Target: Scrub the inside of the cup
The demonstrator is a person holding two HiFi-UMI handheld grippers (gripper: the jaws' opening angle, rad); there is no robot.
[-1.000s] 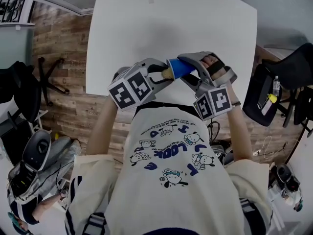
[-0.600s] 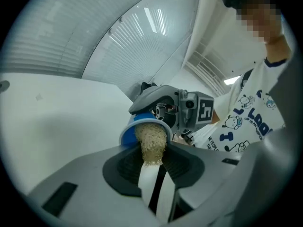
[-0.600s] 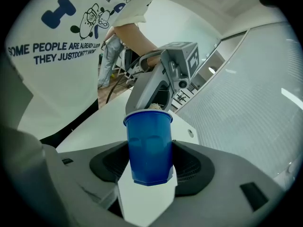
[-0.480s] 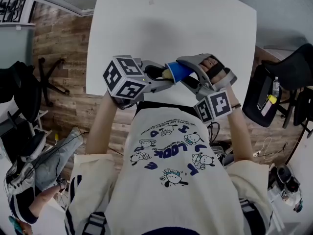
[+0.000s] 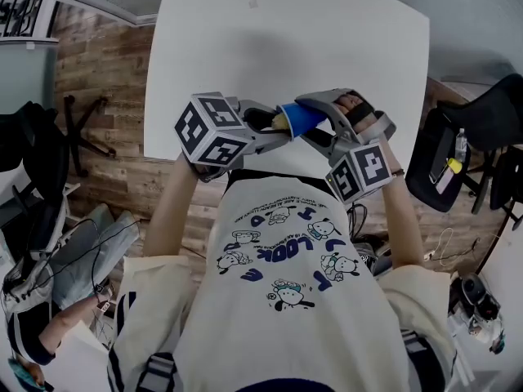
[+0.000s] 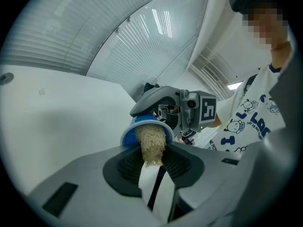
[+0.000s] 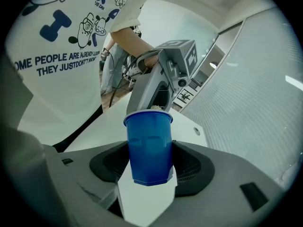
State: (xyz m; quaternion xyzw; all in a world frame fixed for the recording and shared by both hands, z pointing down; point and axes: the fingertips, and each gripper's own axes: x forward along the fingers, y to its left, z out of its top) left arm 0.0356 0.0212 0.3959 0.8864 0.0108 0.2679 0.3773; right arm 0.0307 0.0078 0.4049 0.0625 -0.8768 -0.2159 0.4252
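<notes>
Two grips | left claw (image 6: pixel 152 161): sponge (image 6: pixel 150 142) | right claw (image 7: pixel 150 168): cup (image 7: pixel 148 145) | table (image 5: pixel 319 47) edge apparently below

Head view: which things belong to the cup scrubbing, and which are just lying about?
In the job: blue cup, gripped by the right tongs; sponge, gripped by the left tongs, pushed into the cup's mouth.
Lying about: white table; black chair at left; black chair at right.

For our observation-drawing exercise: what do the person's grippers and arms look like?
The left gripper and right gripper are grey shells with dark ribbed pads inside the jaws. Each carries a white cube with black square markers. Black straps cross the right hand. Bare arms emerge from a cream T-shirt's short sleeves.
</notes>
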